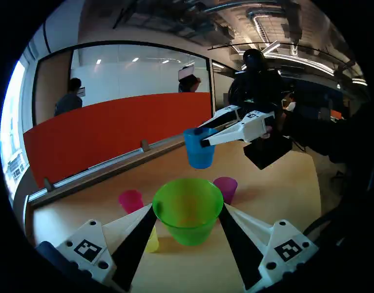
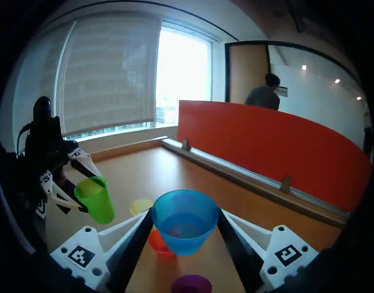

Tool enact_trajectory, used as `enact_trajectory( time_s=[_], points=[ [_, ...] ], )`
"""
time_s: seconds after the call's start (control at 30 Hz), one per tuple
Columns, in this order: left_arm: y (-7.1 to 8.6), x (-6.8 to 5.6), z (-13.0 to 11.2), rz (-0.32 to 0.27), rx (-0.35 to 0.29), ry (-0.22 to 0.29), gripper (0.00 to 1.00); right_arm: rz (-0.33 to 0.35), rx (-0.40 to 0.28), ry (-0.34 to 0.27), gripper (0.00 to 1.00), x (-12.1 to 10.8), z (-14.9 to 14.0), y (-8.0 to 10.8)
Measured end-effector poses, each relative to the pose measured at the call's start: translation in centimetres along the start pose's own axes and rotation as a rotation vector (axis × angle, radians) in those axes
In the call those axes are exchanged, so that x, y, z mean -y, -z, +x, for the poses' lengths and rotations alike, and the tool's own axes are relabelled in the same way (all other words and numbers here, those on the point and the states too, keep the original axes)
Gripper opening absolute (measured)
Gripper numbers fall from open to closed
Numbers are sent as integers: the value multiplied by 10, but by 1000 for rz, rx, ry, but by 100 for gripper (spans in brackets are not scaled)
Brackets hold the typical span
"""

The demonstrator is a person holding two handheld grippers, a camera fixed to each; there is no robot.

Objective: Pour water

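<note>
Grips the green cup (image 1: 188, 222) in the left hand-held gripper (image 1: 187, 209), closed on its wall from both sides, at the lower centre of the left gripper view. Grips the blue cup (image 2: 185, 244) in the right hand-held gripper (image 2: 185, 216) the same way, closed on it, at the lower centre of the right gripper view. Holds both cups mouth up, upright or nearly so, apparently in the air above the wooden surface (image 1: 280, 195).

Seems to matter most for the pour: from the green cup, finds the blue cup higher and a little to the right, in the middle of the left gripper view, well apart. From the blue cup, finds the green cup at the middle left of the right gripper view, somewhat lower and slightly tilted. Needs, by judgement, to bring the blue rim over the green mouth and then to tip the blue cup toward it; not yet begun.

Shows in the right gripper view the inside of the blue cup, with perhaps a little water at the bottom, hard to confirm. Shows in the left gripper view the inside of the green cup, apparently empty. Counts on the surface a pink cup (image 1: 131, 199), a purple cup (image 1: 226, 188) and a yellow cup (image 1: 153, 241) near the green one; adds an orange cup (image 2: 158, 242) in the right gripper view. Risks a spill onto these with poorly aligned rims.
</note>
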State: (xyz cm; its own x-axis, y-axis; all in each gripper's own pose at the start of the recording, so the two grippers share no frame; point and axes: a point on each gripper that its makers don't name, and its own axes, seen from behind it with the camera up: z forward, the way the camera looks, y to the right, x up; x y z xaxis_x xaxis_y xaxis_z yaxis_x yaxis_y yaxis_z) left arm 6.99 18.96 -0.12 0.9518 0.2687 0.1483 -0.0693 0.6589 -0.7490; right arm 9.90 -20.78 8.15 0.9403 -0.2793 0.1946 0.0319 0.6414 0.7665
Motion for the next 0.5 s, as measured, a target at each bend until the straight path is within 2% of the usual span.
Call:
enact_trajectory(
  time_s=[0.5],
  points=[
    [-1, 0, 4, 1, -10, 1, 87, -15, -91, 17, 93, 2, 11, 6]
  ],
)
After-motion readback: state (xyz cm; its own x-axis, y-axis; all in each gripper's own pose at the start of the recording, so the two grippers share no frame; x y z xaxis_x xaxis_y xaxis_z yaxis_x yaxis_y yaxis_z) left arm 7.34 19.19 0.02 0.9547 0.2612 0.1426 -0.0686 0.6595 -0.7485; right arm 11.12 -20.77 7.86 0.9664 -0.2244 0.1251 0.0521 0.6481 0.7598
